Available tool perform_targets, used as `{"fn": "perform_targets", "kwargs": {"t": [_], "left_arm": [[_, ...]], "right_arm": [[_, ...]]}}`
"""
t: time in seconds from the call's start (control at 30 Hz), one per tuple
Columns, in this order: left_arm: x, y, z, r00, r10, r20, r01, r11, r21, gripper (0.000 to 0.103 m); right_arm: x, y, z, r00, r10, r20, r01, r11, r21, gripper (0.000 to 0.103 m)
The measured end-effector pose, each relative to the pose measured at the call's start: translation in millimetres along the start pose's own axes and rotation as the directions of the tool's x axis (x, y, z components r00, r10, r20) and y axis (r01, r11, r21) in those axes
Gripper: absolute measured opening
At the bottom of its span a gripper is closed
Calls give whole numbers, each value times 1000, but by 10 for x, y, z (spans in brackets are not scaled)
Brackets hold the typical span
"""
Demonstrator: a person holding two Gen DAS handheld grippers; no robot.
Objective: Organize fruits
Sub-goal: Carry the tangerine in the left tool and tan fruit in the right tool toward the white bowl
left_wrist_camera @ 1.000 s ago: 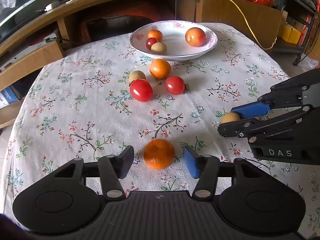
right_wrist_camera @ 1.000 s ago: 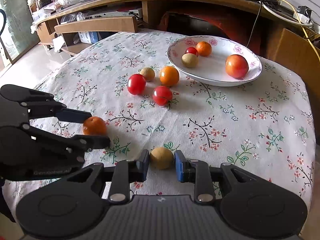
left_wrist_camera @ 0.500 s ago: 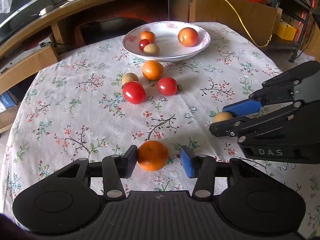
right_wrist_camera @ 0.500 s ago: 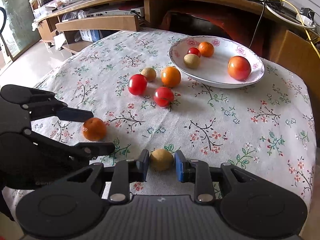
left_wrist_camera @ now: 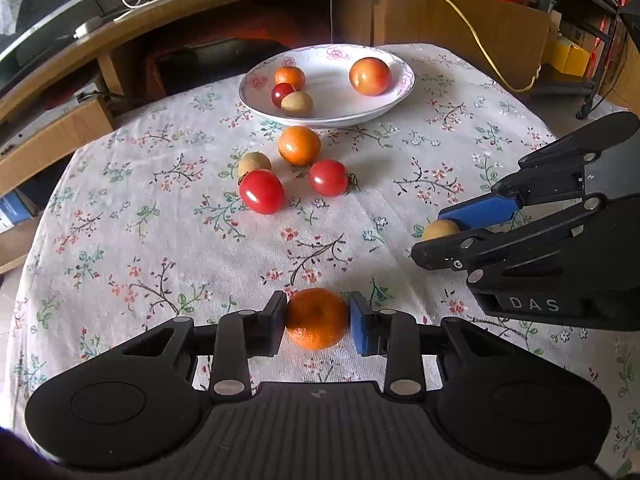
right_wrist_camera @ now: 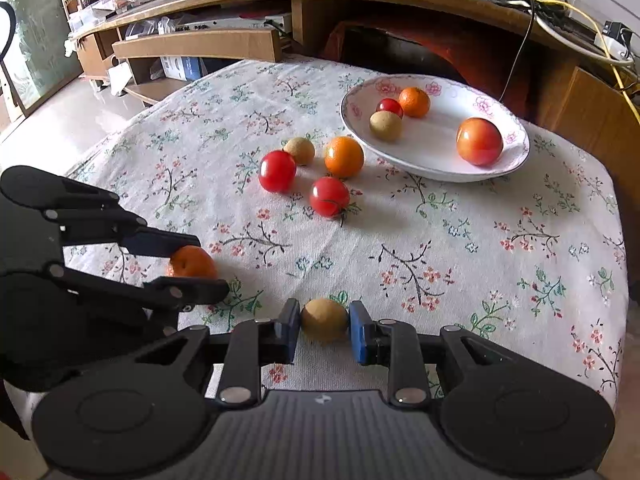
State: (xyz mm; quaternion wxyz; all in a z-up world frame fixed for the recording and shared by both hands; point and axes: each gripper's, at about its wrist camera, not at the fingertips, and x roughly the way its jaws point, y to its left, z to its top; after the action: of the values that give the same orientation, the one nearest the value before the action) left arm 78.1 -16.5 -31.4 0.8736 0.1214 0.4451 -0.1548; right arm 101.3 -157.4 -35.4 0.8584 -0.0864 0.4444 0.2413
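Fruits near the table's [left_wrist_camera: 120, 240] front edge: my left hand-held gripper [left_wrist_camera: 318, 318] was closing on a mandarin [left_wrist_camera: 317, 319], right hand-held gripper [right_wrist_camera: 324, 322] clamped a brown fruit [right_wrist_camera: 324, 320].

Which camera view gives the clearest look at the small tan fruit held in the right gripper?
The right wrist view: the small tan fruit sits whole, centred in the right gripper. In the left wrist view, that gripper's fingers cover most of the fruit, leaving only a sliver.

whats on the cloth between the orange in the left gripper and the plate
Four loose fruits, seen in the left wrist view: two red tomatoes, a small tan fruit and another orange just before the plate.
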Motion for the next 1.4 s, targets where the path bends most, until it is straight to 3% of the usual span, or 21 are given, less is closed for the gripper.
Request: {"fn": "perform_targets", "kwargs": {"t": [1.4], "left_arm": [[-64, -59, 321, 995, 62, 79, -64, 998, 27, 40]], "right_arm": [[-158, -104, 183, 996, -33, 83, 29, 998, 53, 27]]}}
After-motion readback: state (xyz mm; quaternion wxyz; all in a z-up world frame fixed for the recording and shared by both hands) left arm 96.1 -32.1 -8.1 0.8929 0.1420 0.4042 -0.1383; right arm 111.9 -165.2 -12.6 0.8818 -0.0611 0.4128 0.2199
